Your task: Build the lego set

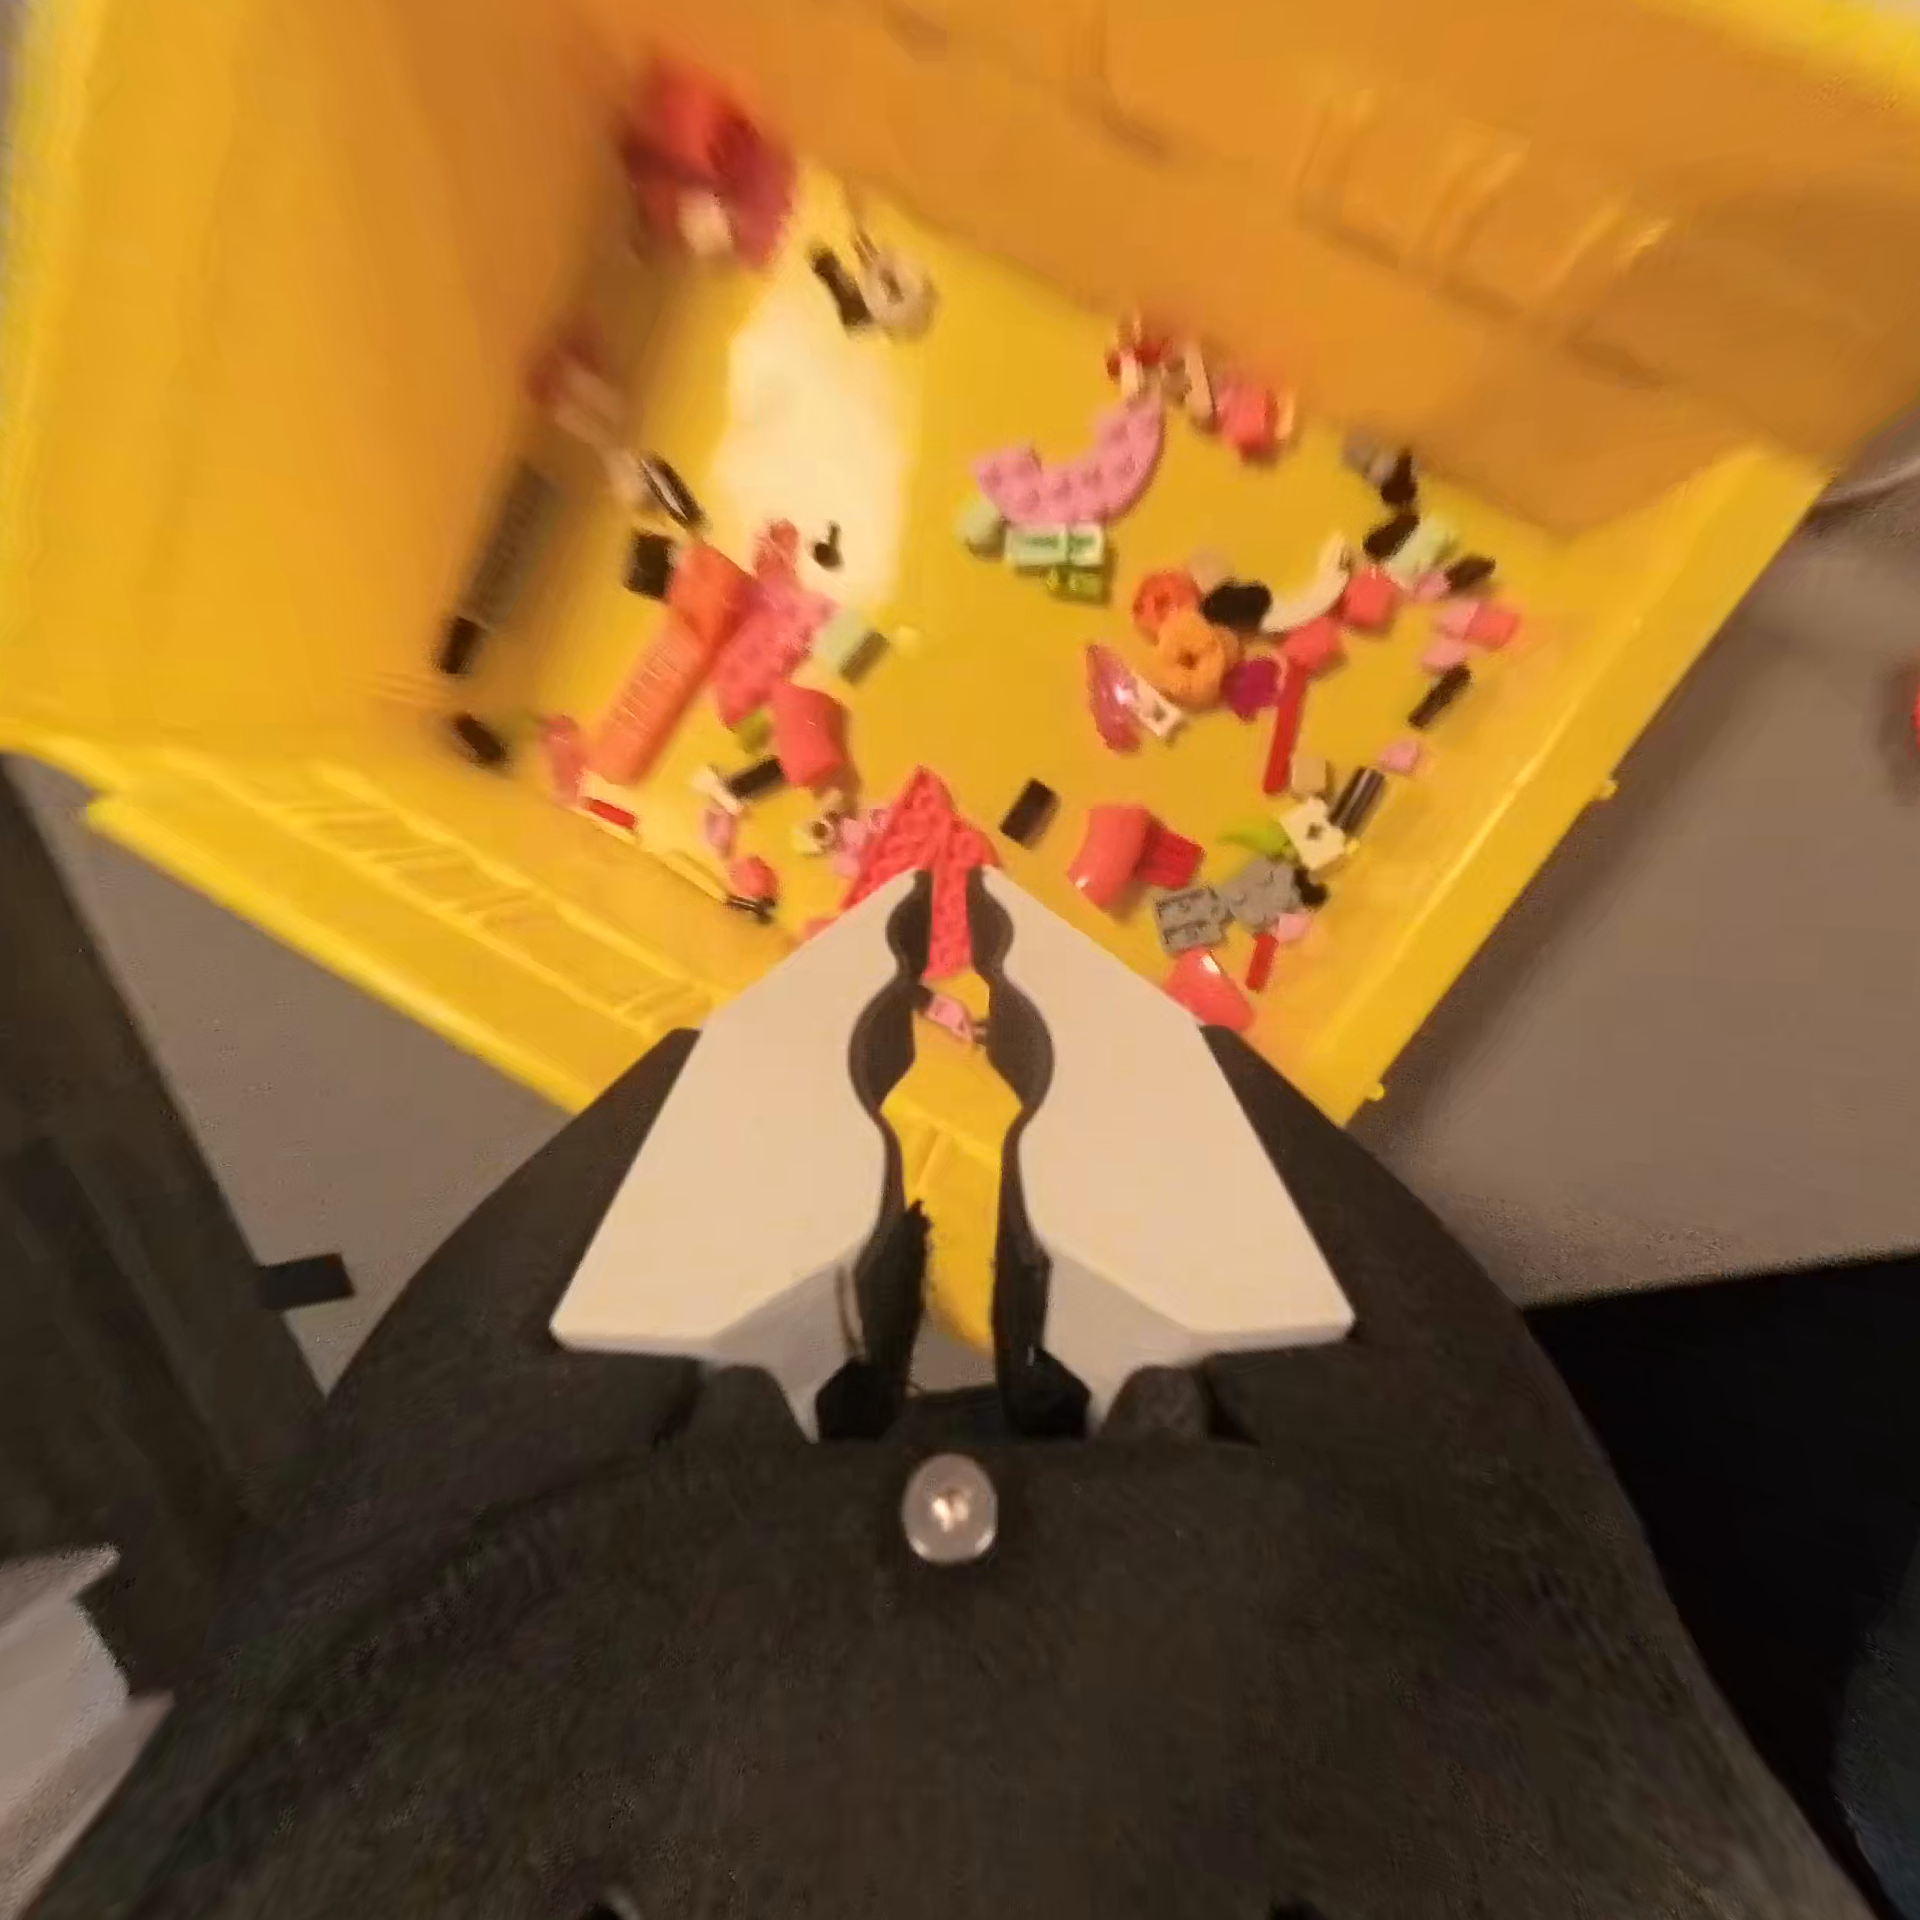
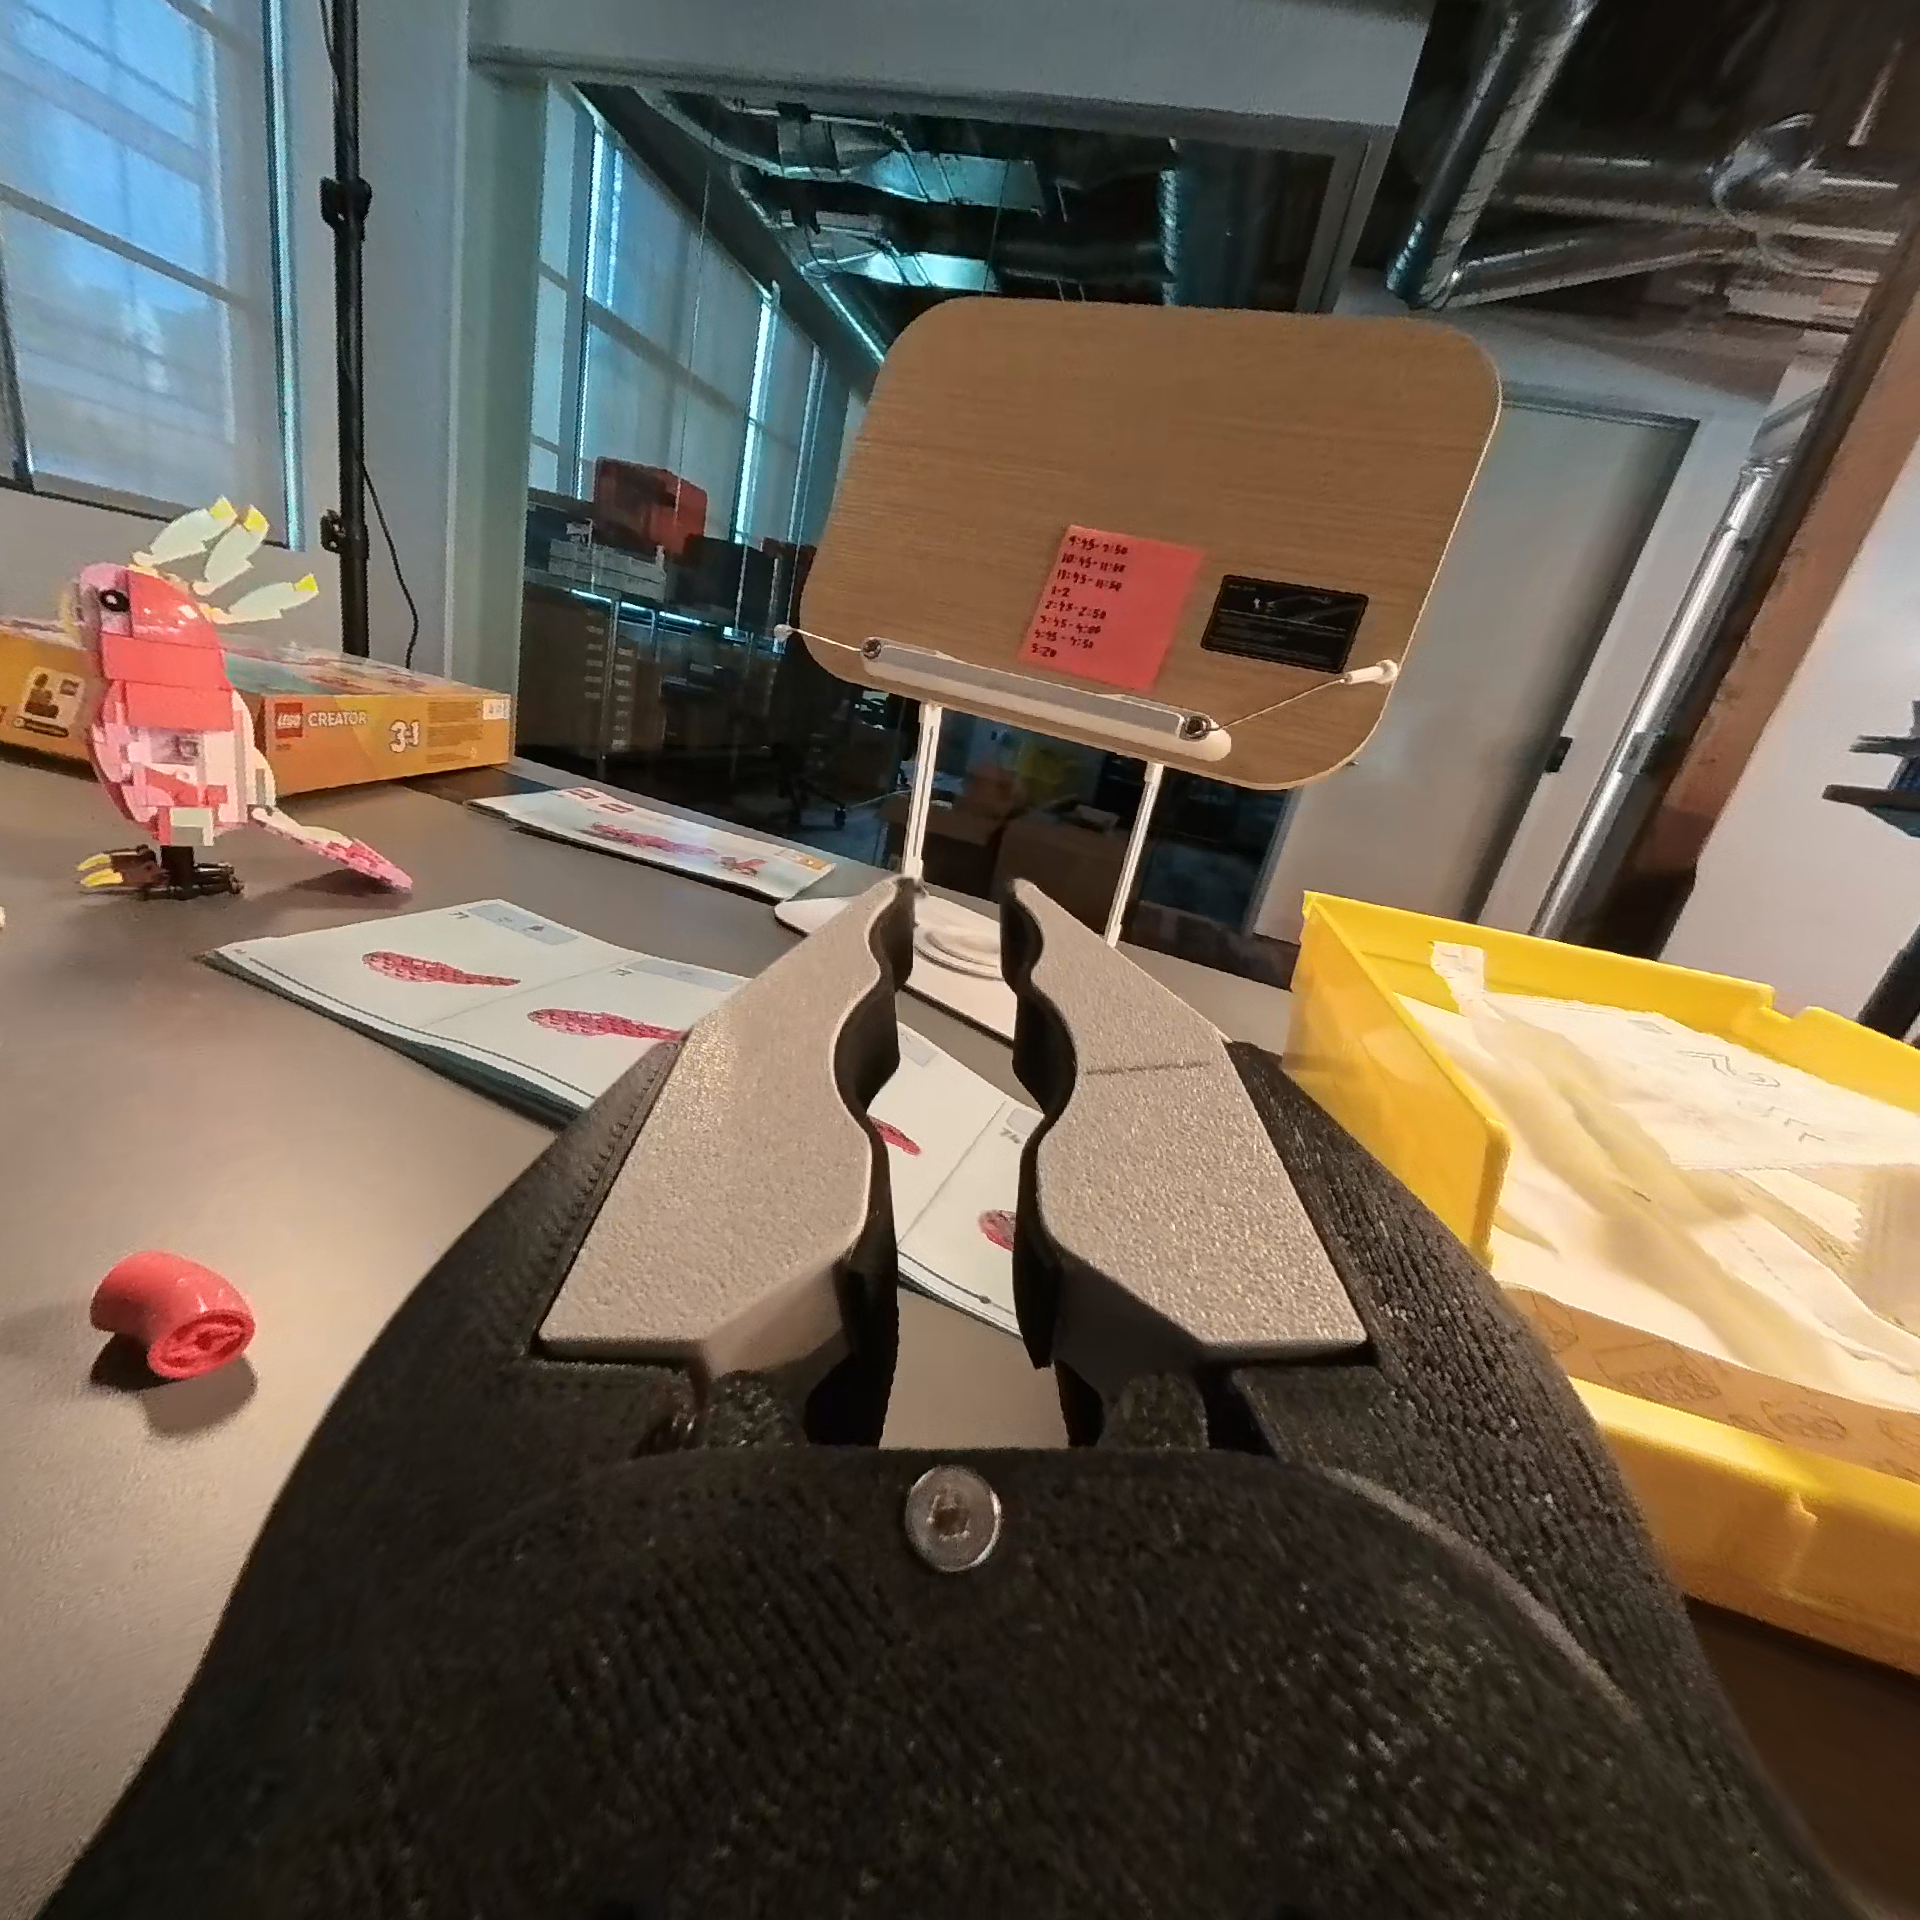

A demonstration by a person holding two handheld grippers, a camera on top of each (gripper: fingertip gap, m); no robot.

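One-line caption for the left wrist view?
Left claw shut on a coral studded plate above a yellow bin of loose bricks.

Yellow bin (image 1: 1455, 914), coral studded plate (image 1: 940, 883), pink-and-white brick bird (image 2: 171, 717)

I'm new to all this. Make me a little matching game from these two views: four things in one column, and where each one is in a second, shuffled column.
Things:
1. coral plate
2. brick bird
3. pink note
4. red cap

Places:
A. stuck on the wooden board
B. lying alone on the dark table, near left
C. pinched at the tip of the left tool, over the yellow bin
D. standing on the table in front of an orange box

Pairs: 1-C, 2-D, 3-A, 4-B
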